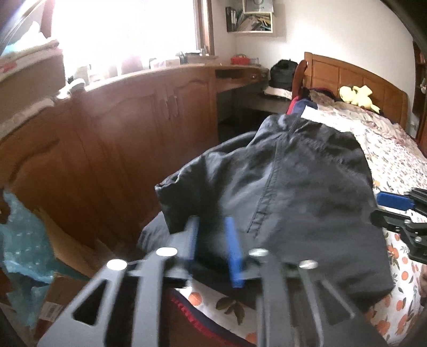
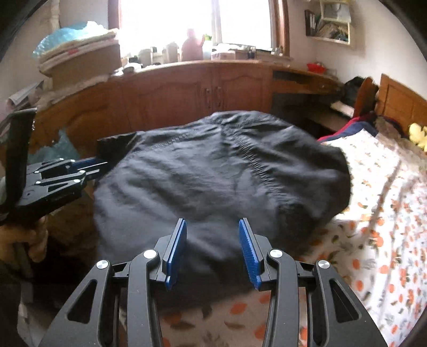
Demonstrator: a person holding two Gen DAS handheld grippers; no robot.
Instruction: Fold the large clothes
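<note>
Dark jacket point(image 2: 218, 170) spread on the flowery bed point(image 2: 379, 213), left tongs point(image 1: 212, 240) partly open at its edge with cloth between them, right tongs point(image 2: 212, 251) wide open, holding nothing, over its near side

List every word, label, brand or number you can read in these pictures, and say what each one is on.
None can be read.
Cardboard box on the floor: a white printed label, too blurred to read.
Wall shelf: book and folder spines, too small to read.
Bottles on the windowsill: washed out by glare.
Dark jacket and floral sheet: no writing visible.
</note>
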